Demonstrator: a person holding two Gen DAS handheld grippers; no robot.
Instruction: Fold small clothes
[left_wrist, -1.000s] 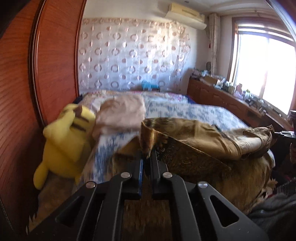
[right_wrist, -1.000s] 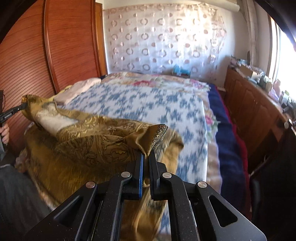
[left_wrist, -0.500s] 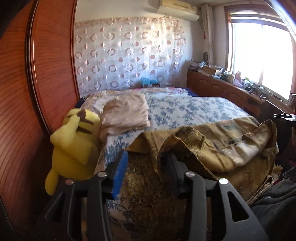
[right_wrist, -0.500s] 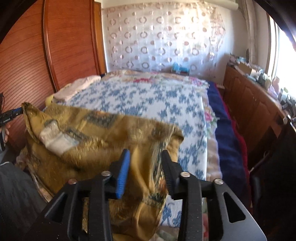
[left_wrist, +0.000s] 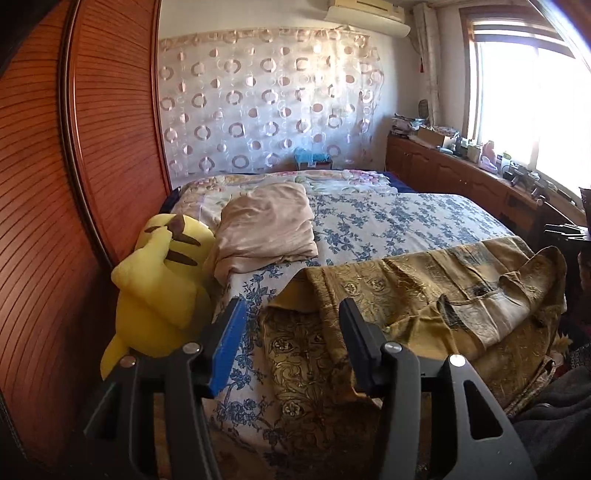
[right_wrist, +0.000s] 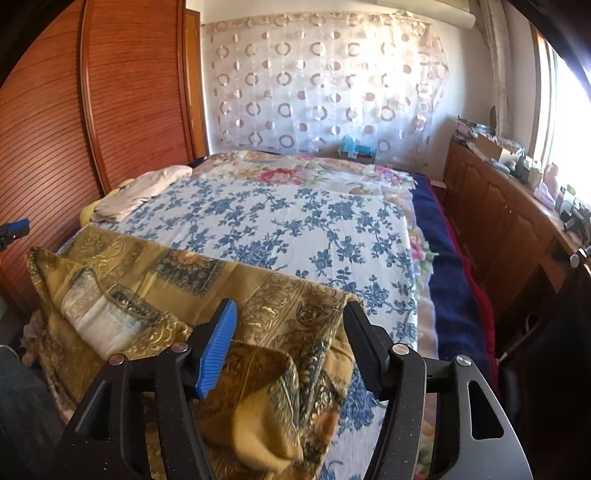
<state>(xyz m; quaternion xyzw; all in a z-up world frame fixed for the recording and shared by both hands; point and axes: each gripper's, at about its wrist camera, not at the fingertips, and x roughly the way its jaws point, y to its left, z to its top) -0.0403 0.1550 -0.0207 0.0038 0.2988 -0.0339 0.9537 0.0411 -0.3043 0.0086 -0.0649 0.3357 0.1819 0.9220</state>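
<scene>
A gold patterned garment (left_wrist: 436, 295) lies folded across the near edge of the bed, its pale lining showing; in the right wrist view it (right_wrist: 177, 295) covers the near left of the bed and hangs over the edge. My left gripper (left_wrist: 291, 325) is open and empty above the garment's left end. My right gripper (right_wrist: 290, 328) is open and empty above the garment's right corner. A folded beige garment (left_wrist: 266, 229) lies farther back on the left, also in the right wrist view (right_wrist: 140, 192).
The bed has a blue-flowered sheet (right_wrist: 295, 229). A yellow plush toy (left_wrist: 159, 280) sits at the bed's left edge against the wooden wardrobe (left_wrist: 74, 184). A wooden cabinet (right_wrist: 509, 221) with clutter runs under the window on the right.
Both grippers were shut on the gold garment's corners one second ago. They opened and let it drop onto the bed, then drew back slightly; the garment now lies flatter.
</scene>
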